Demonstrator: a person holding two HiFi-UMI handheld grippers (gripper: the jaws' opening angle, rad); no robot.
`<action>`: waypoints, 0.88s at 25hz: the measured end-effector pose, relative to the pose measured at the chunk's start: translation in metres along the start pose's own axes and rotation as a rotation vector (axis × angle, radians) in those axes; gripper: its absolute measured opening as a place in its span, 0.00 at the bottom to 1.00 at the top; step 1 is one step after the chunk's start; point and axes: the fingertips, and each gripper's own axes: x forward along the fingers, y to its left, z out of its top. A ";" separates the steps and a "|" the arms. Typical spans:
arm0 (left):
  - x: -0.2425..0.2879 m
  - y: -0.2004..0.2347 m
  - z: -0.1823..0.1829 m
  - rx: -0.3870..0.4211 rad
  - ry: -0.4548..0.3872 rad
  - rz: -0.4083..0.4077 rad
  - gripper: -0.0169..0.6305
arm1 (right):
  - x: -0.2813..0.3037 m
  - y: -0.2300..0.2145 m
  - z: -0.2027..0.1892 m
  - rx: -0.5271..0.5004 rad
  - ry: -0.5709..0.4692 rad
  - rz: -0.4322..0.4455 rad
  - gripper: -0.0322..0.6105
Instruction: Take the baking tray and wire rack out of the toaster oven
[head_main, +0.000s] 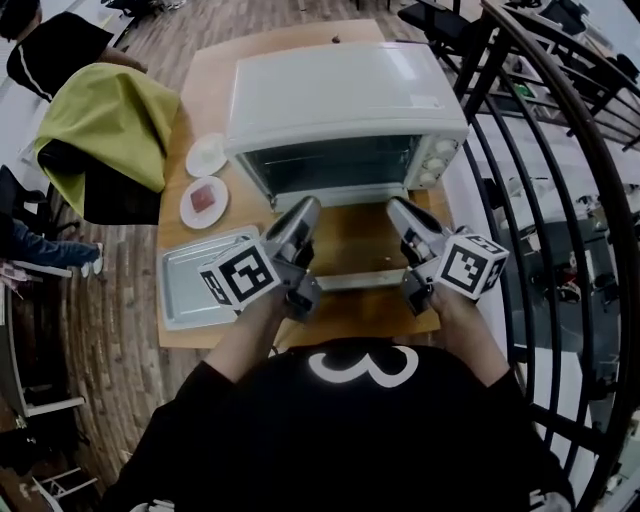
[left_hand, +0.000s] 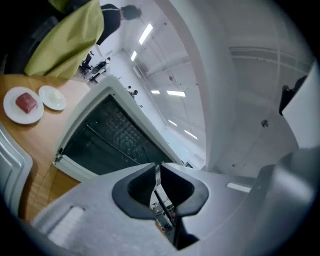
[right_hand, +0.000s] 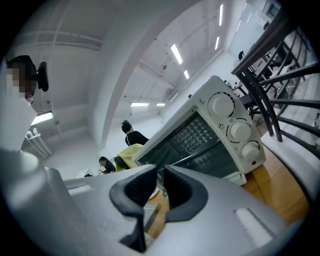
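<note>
The white toaster oven (head_main: 340, 95) stands at the back of the wooden table (head_main: 350, 240). In its dark front (left_hand: 110, 135) I see thin wire lines like a rack (right_hand: 195, 137). The silver baking tray (head_main: 190, 290) lies on the table, left of the oven. My left gripper (head_main: 308, 205) and right gripper (head_main: 393, 205) point level at the oven's lower front corners, just short of it. The left gripper's (left_hand: 157, 170) jaws are shut, with a thin dark rod showing below them. The right gripper's (right_hand: 160, 175) jaws stand a narrow gap apart, with nothing between them.
A pale bar (head_main: 350, 281) lies across the table under the grippers' bodies; I cannot tell what it belongs to. Two small plates (head_main: 205, 200) (head_main: 207, 155) sit left of the oven, one with a red piece. A yellow-green cloth (head_main: 110, 120) covers a chair. Black railing (head_main: 560, 150) runs on the right.
</note>
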 end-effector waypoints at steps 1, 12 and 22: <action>0.005 0.007 0.003 -0.024 -0.013 0.000 0.05 | 0.007 -0.004 0.000 0.016 -0.001 -0.003 0.14; 0.044 0.085 0.023 -0.265 -0.134 0.033 0.30 | 0.059 -0.068 0.001 0.346 -0.110 -0.077 0.23; 0.065 0.149 0.044 -0.465 -0.300 0.099 0.33 | 0.090 -0.131 0.018 0.506 -0.258 -0.161 0.27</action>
